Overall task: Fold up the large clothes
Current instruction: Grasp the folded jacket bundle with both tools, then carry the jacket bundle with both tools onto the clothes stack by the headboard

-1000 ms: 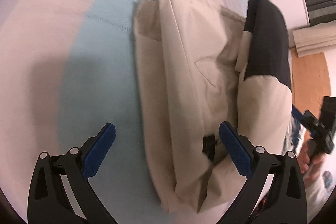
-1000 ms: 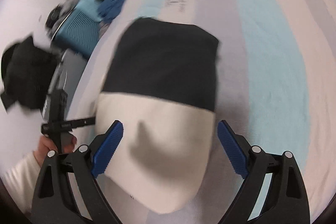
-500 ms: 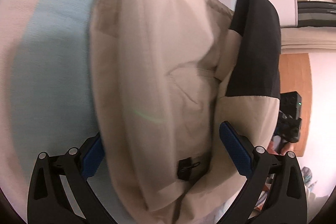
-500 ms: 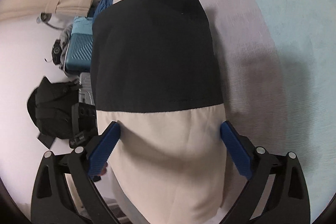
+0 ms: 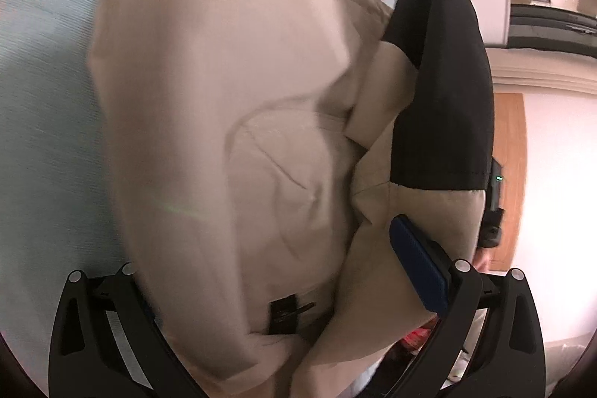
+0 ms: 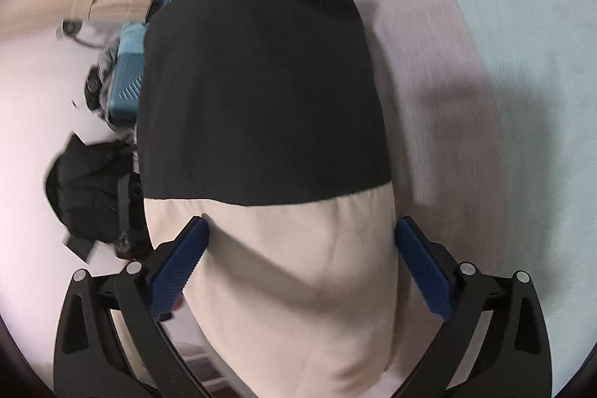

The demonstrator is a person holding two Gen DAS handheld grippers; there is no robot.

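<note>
Beige jacket with black sleeve panel laid folded on striped bed, straddled by both hand-held grippers, right hand-held gripper jaws opening wide around sleeve, left hand-held gripper spread, nothing clamped.

Folded jacket on the bed, near its edge, sleeve on top along that edge. Beyond the edge, on the floor: suitcase, and bag beside it.
</note>
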